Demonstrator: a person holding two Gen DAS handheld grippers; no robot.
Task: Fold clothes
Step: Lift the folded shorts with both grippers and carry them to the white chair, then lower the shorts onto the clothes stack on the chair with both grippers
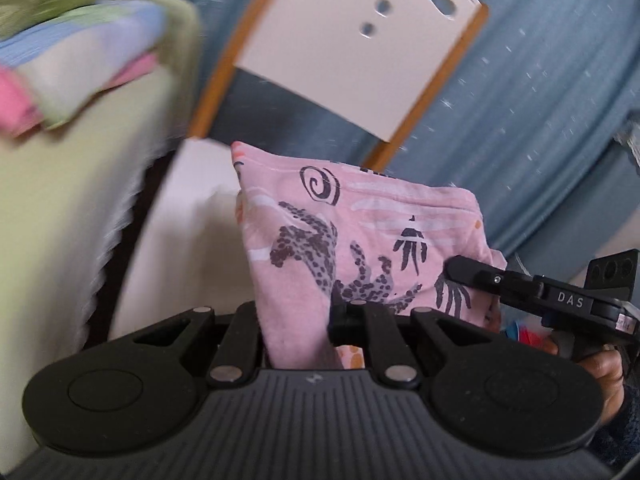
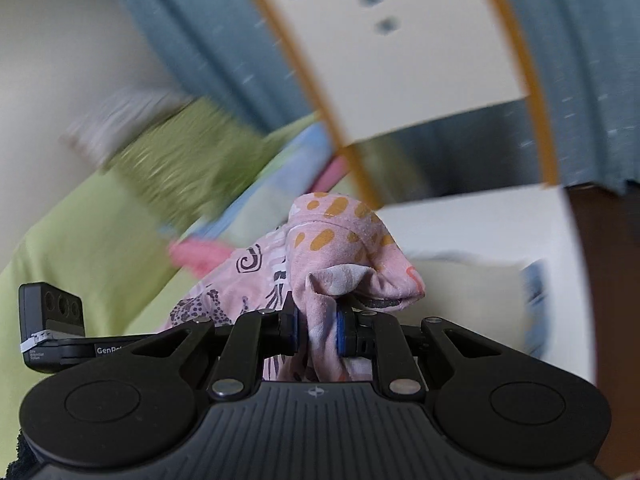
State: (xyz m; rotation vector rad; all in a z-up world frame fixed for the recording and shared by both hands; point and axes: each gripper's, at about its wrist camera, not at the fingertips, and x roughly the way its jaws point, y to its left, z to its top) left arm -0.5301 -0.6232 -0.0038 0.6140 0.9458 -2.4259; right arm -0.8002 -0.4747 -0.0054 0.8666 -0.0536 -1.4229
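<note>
A folded pink garment with dark leopard and spiral prints hangs in the air between both grippers. My left gripper is shut on its lower edge; the cloth covers the left finger. In the left wrist view my right gripper grips the garment's right side, with a hand behind it. In the right wrist view my right gripper is shut on a bunched fold of the pink garment, blue pads pressing the cloth from both sides. The left gripper's body shows at the left there.
A white chair back with an orange rim stands ahead before blue curtains. A stack of folded pastel clothes lies on a light green bed at the left. A white surface lies below the chair. Everything around is motion-blurred.
</note>
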